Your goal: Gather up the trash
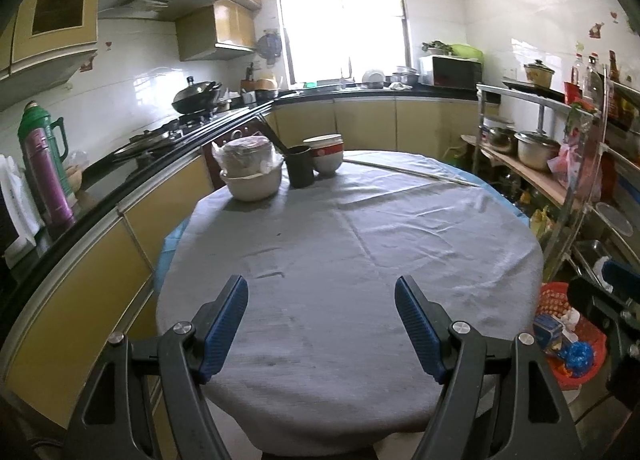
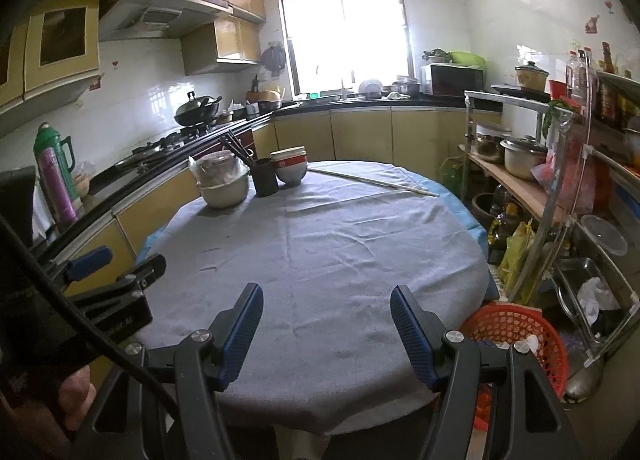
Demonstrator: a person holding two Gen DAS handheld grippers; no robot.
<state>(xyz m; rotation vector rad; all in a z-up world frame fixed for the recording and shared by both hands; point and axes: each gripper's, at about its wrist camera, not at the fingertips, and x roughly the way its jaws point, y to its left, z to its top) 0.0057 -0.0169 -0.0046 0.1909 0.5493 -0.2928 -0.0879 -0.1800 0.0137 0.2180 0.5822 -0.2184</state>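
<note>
Both the left gripper (image 1: 321, 326) and right gripper (image 2: 327, 334) hang spread and empty over a table (image 1: 340, 244) seemingly free of litter, the basket (image 1: 592, 344) already holding scraps, so scan the edges before reaching.

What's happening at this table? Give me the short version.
A person holds two grippers over the grey-clothed round table. The left gripper and right gripper are both open and hold nothing. The near cloth looks bare; bowls and a dark cup sit at the far edge. The red basket beside the table already holds trash.
</note>
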